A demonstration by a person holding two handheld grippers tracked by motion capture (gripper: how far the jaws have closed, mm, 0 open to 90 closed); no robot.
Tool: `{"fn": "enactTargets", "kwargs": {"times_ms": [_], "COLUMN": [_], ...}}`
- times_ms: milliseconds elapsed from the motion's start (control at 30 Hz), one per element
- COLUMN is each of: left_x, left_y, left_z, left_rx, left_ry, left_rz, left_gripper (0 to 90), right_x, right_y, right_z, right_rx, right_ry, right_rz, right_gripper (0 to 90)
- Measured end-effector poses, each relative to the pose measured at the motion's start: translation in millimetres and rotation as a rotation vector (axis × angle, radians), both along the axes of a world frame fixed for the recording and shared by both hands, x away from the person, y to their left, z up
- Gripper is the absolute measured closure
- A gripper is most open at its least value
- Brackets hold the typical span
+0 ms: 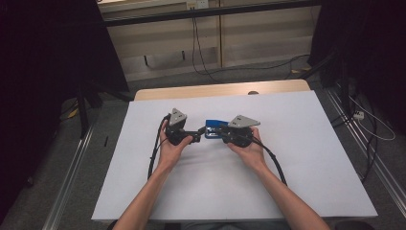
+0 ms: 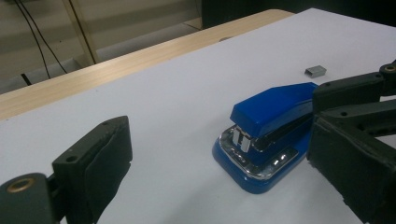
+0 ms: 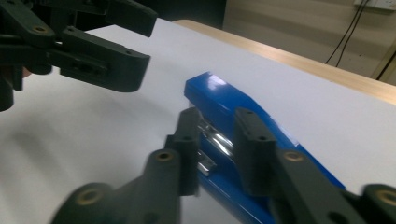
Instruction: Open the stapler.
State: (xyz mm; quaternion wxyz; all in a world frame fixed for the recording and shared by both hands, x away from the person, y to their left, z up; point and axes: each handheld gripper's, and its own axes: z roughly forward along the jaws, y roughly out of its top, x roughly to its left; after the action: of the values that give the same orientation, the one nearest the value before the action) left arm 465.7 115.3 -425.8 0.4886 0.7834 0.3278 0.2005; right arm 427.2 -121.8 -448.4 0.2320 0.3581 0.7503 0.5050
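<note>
While the blue stapler (image 1: 214, 128) lies on the white table (image 1: 297, 158), my right gripper (image 3: 219, 154) clasps its rear; my left gripper (image 2: 224, 158), just beside its nose, stands released; a staple block (image 2: 314, 71) rests behind it.

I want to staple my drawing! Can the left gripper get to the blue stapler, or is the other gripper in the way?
Probably yes. The left gripper stands open facing the stapler's front end, with bare white table between them. The right gripper grips the back part only, so the front stays free.
</note>
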Motion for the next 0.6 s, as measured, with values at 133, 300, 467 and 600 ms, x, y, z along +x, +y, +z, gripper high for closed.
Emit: {"fn": "enactTargets", "kwargs": {"times_ms": [133, 300, 467, 600], "left_x": [-1.1, 0.5, 3.8, 8.2], "left_y": [2.5, 3.6, 3.7, 2.0], "left_z": [3.8, 2.1, -1.7, -9.0], "left_rx": [-0.001, -0.007, -0.009, 0.006], "left_ry": [-0.023, -0.01, -0.007, 0.014], "left_rz": [-0.015, -0.01, -0.003, -0.002], "left_gripper": [7.0, 7.0, 10.0, 14.7], "right_x": [-0.6, 2.0, 7.8, 9.8], "right_y": [5.6, 8.2, 8.1, 12.0], "right_z": [1.7, 0.5, -0.2, -1.5], "right_rx": [0.007, -0.02, -0.026, -0.07], "right_ry": [0.039, 0.058, 0.077, 0.099], "right_rz": [0.034, 0.024, 0.025, 0.038], "right_gripper": [88.1, 90.0, 90.0, 90.0]}}
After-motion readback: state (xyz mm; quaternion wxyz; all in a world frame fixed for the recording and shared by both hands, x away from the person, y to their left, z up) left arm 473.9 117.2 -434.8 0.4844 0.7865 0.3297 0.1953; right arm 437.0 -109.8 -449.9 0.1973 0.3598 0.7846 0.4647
